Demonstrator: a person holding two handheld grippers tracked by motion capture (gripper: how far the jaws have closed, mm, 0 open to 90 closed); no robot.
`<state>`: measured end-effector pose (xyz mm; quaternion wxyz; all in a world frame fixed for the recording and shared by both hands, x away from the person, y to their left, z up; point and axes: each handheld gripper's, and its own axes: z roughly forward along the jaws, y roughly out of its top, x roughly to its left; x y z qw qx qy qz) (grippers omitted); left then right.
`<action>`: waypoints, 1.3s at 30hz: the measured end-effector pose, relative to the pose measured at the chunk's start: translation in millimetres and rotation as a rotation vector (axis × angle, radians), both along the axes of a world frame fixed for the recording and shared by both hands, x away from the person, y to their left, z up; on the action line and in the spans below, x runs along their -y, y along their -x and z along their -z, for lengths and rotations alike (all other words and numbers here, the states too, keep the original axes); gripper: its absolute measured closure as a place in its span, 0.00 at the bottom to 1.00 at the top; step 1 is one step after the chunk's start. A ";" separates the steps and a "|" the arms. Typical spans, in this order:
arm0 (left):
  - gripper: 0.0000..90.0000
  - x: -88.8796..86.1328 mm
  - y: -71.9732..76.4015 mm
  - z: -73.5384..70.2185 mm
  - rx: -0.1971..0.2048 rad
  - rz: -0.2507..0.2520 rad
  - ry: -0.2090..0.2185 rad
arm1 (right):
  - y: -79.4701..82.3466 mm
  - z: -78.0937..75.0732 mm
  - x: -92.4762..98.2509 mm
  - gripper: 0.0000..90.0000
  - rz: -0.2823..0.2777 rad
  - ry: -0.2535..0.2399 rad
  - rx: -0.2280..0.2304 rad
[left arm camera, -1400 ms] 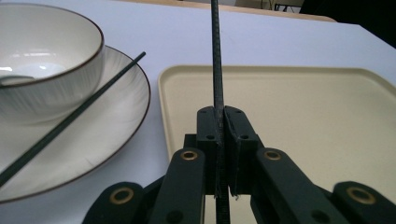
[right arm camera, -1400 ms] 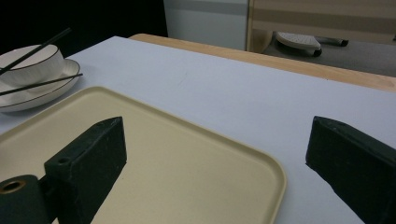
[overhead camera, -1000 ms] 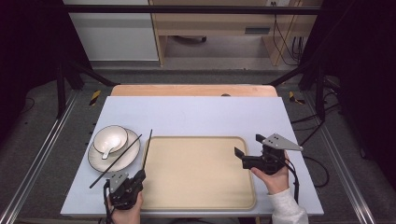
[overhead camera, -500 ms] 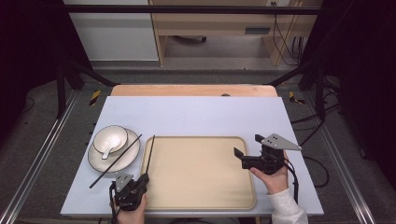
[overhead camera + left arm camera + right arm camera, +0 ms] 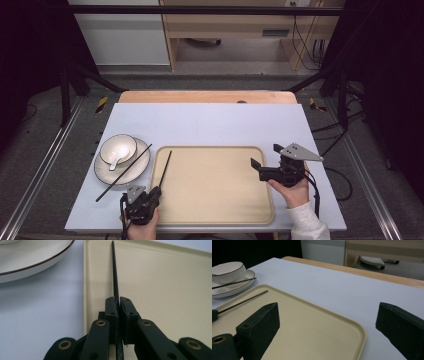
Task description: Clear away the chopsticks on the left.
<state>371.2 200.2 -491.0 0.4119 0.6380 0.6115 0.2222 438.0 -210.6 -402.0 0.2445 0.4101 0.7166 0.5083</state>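
Here the left tool [image 5: 142,201] is seen at the near-left corner of the tray [image 5: 215,220], jaws closed tight on one black chopstick [image 5: 164,167]; in the left gripper view the left tool [image 5: 118,302] has the chopstick [image 5: 114,272] pinched between both pads, the stick running straight ahead along the tray's left inner edge, just inside the rim [image 5: 85,277]. Whether the stick's far end touches the tray floor cannot be told. The tool is held by a hand [image 5: 142,229] at the near tabletop edge. The right tool [image 5: 264,165] is held over the tray's right rim by the other hand [image 5: 292,192], a white sleeve [image 5: 307,225] below it; its jaws are spread wide with nothing between them, as the right gripper view shows, with the tray corner [image 5: 359,333] between the two black jaws. A second chopstick [image 5: 122,172] is laid diagonally across the plate [image 5: 140,170], its near end on the tabletop [image 5: 225,120]. On that plate, left of the tray, a white bowl [image 5: 127,145] is set with a white spoon [image 5: 116,159] in it. Plate and tray are just beside each other, apart. The tabletop is covered in a pale blue sheet, with a wood edge [image 5: 200,96] showing at the far side.
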 end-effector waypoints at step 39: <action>0.34 -69.3 -4.6 -59.7 0.102 0.319 -0.156 | 6.0 -4.1 15.1 0.06 0.042 -0.046 0.005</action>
